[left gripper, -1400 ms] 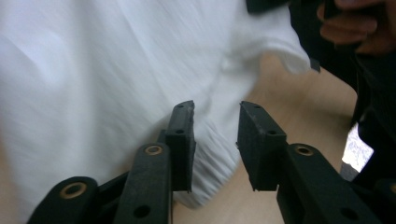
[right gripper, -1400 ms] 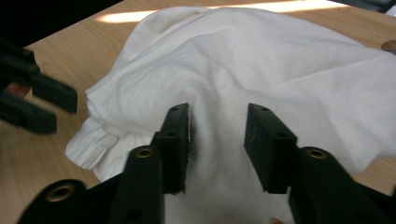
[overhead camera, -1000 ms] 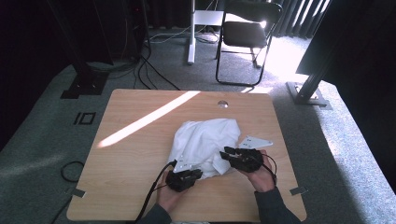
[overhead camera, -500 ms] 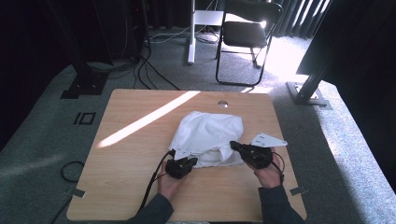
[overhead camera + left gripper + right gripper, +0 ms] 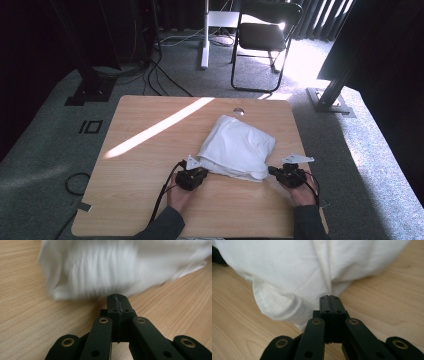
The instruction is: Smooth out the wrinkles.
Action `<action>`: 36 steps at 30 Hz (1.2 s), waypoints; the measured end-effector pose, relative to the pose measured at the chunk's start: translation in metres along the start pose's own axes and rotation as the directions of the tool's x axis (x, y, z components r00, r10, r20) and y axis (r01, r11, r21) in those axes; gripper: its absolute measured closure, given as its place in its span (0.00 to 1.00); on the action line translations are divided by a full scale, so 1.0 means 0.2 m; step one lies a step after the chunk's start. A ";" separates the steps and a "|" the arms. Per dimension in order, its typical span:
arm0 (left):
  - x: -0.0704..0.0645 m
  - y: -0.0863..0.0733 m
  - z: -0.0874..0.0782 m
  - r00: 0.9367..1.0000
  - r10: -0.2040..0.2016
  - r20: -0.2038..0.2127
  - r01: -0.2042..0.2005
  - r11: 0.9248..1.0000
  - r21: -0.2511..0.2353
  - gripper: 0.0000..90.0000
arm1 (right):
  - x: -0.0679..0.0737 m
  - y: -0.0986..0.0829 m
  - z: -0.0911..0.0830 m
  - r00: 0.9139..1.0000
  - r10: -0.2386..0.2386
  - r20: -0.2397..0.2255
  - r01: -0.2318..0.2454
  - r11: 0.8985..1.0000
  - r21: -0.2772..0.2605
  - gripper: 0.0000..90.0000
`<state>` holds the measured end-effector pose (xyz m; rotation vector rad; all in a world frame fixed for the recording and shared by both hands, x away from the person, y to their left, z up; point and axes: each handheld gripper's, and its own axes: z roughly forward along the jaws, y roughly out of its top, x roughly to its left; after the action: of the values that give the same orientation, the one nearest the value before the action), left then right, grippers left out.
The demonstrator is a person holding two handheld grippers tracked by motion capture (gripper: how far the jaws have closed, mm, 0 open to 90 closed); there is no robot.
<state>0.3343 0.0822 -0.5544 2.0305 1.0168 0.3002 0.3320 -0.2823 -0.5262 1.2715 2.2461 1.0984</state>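
Grey carpet [image 5: 45, 165], black folding chair [image 5: 265, 40], floor cables [image 5: 167, 80], sun stripe across wooden table [image 5: 130, 165].

I see a light wooden table [image 5: 150, 200] with a small round hole near its far edge; a folded white cloth [image 5: 237, 147] lies on it right of centre, sunlight striping the bare left half

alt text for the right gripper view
The right gripper, its two black jaws closed together, sits at the edge of a white cloth bunched on a wooden table. Whether it pinches the cloth cannot be told.
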 end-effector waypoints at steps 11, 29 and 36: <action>0.07 0.15 -0.18 1.000 0.002 -0.028 -0.006 0.990 -0.142 0.85 | 0.19 0.34 -0.05 0.997 -0.050 0.065 0.064 0.972 -0.227 0.62; 0.10 0.42 -0.11 0.997 0.049 -0.061 -0.060 0.979 -0.193 0.70 | 0.18 0.26 0.08 0.997 -0.037 0.065 0.042 0.996 -0.082 1.00; 0.08 0.41 0.09 0.998 0.058 0.009 -0.057 0.994 -0.092 0.65 | 0.14 0.16 0.29 0.995 -0.026 0.098 0.019 0.997 0.076 0.98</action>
<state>0.4001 0.0572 -0.5063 1.9788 0.9226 0.3588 0.3698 -0.2227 -0.5364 1.2975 2.2410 0.9299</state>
